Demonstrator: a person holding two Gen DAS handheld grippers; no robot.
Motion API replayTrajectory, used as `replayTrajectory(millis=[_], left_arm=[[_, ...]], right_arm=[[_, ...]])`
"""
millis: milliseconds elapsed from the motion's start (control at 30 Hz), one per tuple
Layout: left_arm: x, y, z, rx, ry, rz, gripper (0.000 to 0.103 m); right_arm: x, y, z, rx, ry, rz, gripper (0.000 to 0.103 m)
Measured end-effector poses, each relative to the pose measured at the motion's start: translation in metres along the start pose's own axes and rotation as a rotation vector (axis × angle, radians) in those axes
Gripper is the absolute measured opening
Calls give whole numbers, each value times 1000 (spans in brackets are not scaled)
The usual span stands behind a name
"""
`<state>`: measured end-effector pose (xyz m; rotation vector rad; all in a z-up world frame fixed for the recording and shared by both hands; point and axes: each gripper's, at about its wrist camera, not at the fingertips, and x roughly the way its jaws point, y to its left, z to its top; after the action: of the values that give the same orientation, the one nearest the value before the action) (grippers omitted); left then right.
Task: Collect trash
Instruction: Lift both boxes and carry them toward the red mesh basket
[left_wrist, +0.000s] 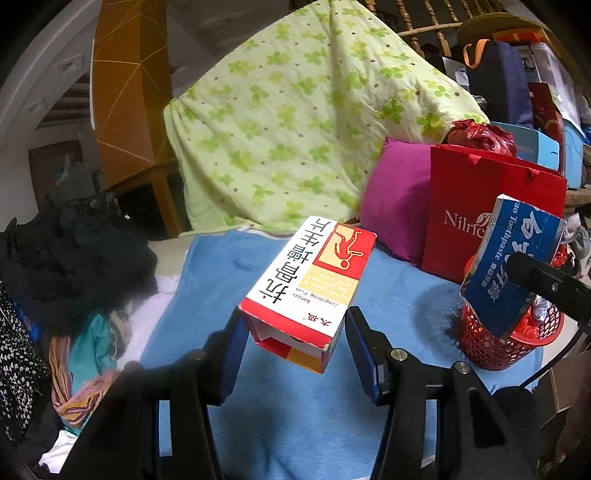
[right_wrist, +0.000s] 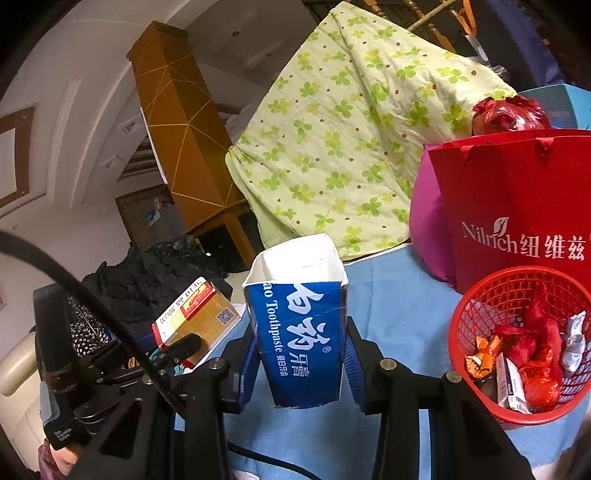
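Left wrist view: my left tongs (left_wrist: 295, 332) are partly closed around a red and white medicine box (left_wrist: 310, 284); the blue pads press its two long sides near the open end, and the box hangs clear above the blue sheet (left_wrist: 221, 280).
Medicine box: tilted away from me, its printed face turned up, the torn flap end nearest the camera.
Right wrist view: my right tongs (right_wrist: 301, 365) are closed on a blue toothpaste box (right_wrist: 301, 332), pads against its two narrow sides; it stands nearly upright with its open white end on top.
Toothpaste box, from the left: it shows at the right of the picture, tilted, just over the rim of the red mesh basket (left_wrist: 506, 343).
Red mesh basket: on the blue sheet at my right, in front of the red Nilrich paper bag (right_wrist: 524, 206); inside lie red wrappers, an orange wrapper, a silver wrapper and a small white carton.
Behind: a magenta pillow (left_wrist: 395, 206) beside the paper bag, and a green floral quilt (left_wrist: 295, 122) heaped up at the back.
Left edge: a pile of dark clothes (left_wrist: 70, 258) on the bed.
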<state>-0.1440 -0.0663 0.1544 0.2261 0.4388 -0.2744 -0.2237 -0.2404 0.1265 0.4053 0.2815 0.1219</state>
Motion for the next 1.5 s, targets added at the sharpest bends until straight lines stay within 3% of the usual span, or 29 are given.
replayTrajectory(millis=[767, 1500], left_arm=[[5, -43, 2, 58, 24, -59, 55], [-2, -65, -1, 102, 13, -105, 55]], right_arm=[[-32, -38, 1, 69, -43, -49, 44], [-59, -46, 4, 76, -92, -91, 44]])
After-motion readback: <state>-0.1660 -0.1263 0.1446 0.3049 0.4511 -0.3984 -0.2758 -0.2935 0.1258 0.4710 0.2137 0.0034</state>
